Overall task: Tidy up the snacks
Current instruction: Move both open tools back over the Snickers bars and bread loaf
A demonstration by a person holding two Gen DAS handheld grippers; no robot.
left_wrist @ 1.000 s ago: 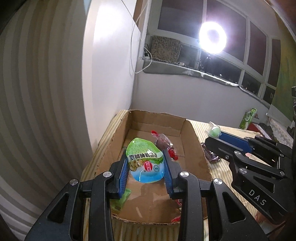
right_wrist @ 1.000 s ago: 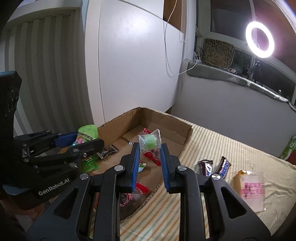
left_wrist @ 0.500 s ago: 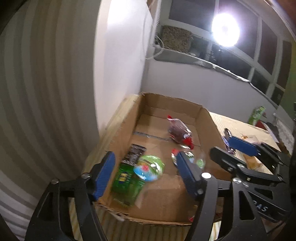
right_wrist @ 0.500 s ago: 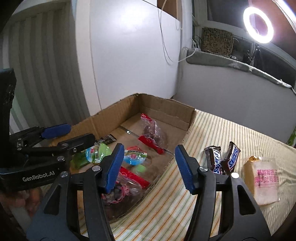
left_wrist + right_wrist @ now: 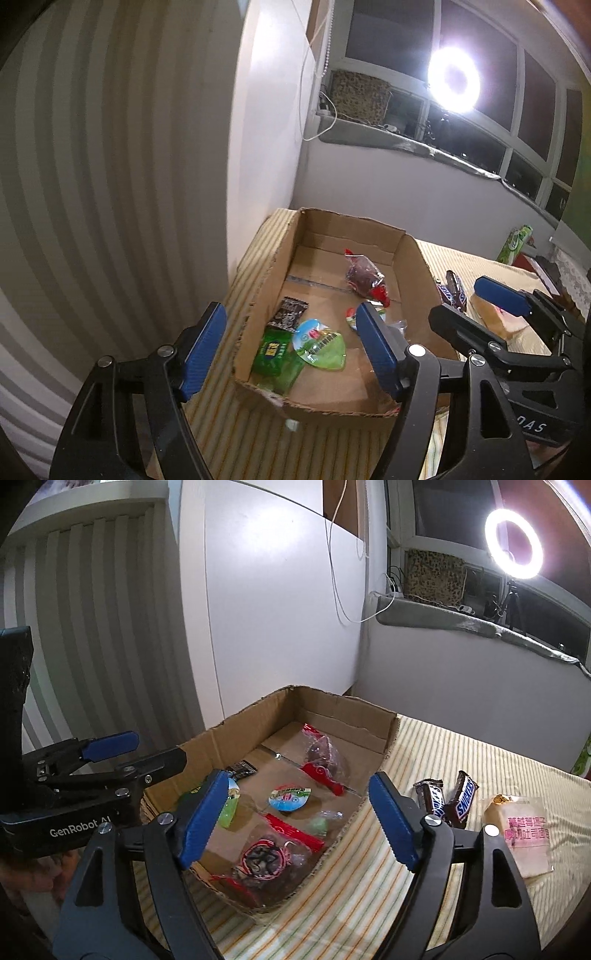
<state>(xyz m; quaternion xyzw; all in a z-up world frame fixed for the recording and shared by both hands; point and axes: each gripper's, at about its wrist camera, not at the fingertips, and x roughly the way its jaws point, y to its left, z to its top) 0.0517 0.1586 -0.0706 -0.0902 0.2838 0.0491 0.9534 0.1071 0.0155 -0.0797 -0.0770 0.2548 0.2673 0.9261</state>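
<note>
An open cardboard box (image 5: 413, 258) (image 5: 347, 709) lies on the striped table and holds several snacks. In it are the green pouch (image 5: 320, 346), a green packet (image 5: 274, 352), a dark wrapper (image 5: 291, 313) and a red-topped clear bag (image 5: 364, 276) (image 5: 325, 760). A small round cup (image 5: 290, 798) and a clear packet with a green candy (image 5: 319, 825) lie in the box too. My left gripper (image 5: 288, 354) is open and empty above the box's near left corner. My right gripper (image 5: 295, 823) is open and empty above the box's right side.
Two Snickers bars (image 5: 448, 799) (image 5: 452, 291) and a clear bag with a bun (image 5: 521, 830) lie on the striped cloth right of the box. A green packet (image 5: 515, 243) stands at the far right. A white wall and striped panel stand to the left.
Both grippers opened and let go: the green pouch and the green-candy packet dropped into the box. Both grippers have pulled back and up from the box.
</note>
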